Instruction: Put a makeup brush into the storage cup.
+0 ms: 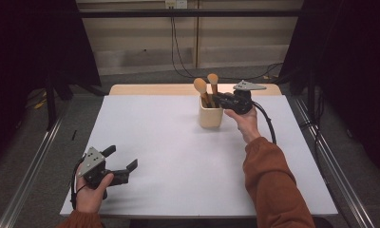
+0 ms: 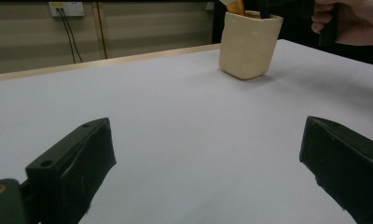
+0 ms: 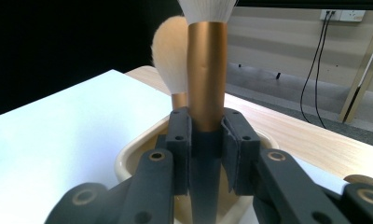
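Right gripper [image 1: 220,99] is at the far side of the white table [image 1: 178,156], over the cream cup [image 1: 210,116]. Its jaws are clamped on the gold handle of a makeup brush [image 3: 206,70], closed tight on both sides of it in the right gripper view. That brush stands upright, lower end down inside the cup, white bristle head at the top edge of the right gripper view. A second brush [image 3: 169,53] with a pale fluffy head sits in the same cup just behind and to the side, not gripped. From above both brush heads poke out over the cup rim, close together.

Left gripper [image 1: 121,164] is near the table's front left corner, well apart from the cup, held low over the surface. Jaws spread wide, nothing between them, just bare table in the left gripper view. Cup [image 2: 248,44] is visible far off in that view with the person's right hand [image 2: 350,21] beside it.

Person's orange sleeve [image 1: 273,180] comes in from the bottom right.
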Tool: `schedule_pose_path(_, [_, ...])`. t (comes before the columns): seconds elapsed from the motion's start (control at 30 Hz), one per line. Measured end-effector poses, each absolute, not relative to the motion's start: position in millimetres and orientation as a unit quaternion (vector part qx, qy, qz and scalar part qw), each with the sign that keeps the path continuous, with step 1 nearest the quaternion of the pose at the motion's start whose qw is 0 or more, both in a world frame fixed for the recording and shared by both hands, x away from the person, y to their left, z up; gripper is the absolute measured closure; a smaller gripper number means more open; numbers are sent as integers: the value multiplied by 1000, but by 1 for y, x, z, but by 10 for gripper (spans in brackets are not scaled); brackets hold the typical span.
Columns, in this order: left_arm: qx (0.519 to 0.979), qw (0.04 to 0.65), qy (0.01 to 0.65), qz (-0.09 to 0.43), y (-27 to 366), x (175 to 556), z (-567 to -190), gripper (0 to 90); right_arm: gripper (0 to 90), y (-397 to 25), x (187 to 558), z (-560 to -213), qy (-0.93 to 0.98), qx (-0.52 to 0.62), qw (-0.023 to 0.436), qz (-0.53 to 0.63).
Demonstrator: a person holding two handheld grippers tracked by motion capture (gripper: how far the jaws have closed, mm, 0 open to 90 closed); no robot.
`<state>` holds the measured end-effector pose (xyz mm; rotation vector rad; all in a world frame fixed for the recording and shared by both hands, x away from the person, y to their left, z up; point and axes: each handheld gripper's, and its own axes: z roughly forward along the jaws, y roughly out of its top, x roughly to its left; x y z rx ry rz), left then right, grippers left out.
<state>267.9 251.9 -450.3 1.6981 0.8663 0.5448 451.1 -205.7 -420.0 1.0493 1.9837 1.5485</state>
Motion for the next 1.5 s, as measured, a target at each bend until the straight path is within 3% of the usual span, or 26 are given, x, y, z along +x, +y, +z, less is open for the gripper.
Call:
schedule_pose_path(0.3, [717,547,364,231,252,268,-450,30,739,-205,449,-424,720,379,202,545])
schedule_pose_path(0.5, [718,546,364,231,252,268,-450,30,646,-209,448,-424,715,385,205,546])
schedule_pose_path(1.1, [718,542,370,231,251,270,-452,30,99,-215,436,-420,708,395,217,544])
schedule_pose_path(1.23, [720,541,367,232,251,270,-452,30,14,-220,431,-419,708,393,218,545])
schedule_pose_path(1.5, [717,545,367,233,252,267,-451,30,15,-226,419,-420,699,416,225,536])
